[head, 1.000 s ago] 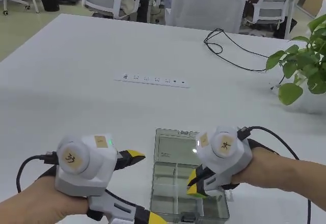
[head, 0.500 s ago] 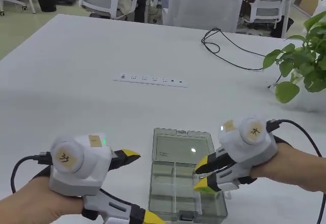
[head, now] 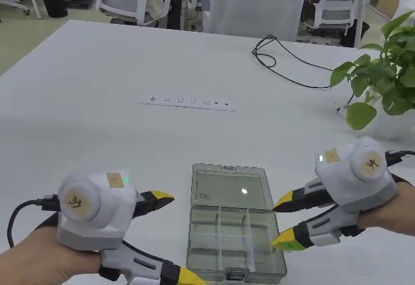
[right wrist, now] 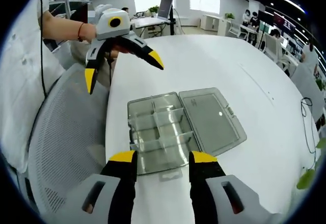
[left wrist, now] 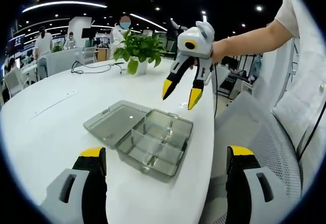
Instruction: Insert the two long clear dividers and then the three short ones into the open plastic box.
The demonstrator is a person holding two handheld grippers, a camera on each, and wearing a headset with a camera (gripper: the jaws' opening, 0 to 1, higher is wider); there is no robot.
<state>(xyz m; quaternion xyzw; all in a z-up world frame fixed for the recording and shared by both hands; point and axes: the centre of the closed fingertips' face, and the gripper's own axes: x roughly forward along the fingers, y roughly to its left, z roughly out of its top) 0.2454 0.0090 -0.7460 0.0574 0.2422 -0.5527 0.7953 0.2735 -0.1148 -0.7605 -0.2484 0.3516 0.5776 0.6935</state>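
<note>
Evidently, plastic box [head: 224, 189]: lay lower centre, dividers [head: 220, 223] seated;
left gripper [head: 174, 236]: hung lower left, jaws spread, empty;
right gripper [head: 284, 221]: lower right, likewise spread, empty, probably flanking finished work

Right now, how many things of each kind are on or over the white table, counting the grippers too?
Box: 1
Grippers: 2, the left gripper and the right gripper
Power strip: 1
Cable: 1
Plant: 1
Total: 6
</note>
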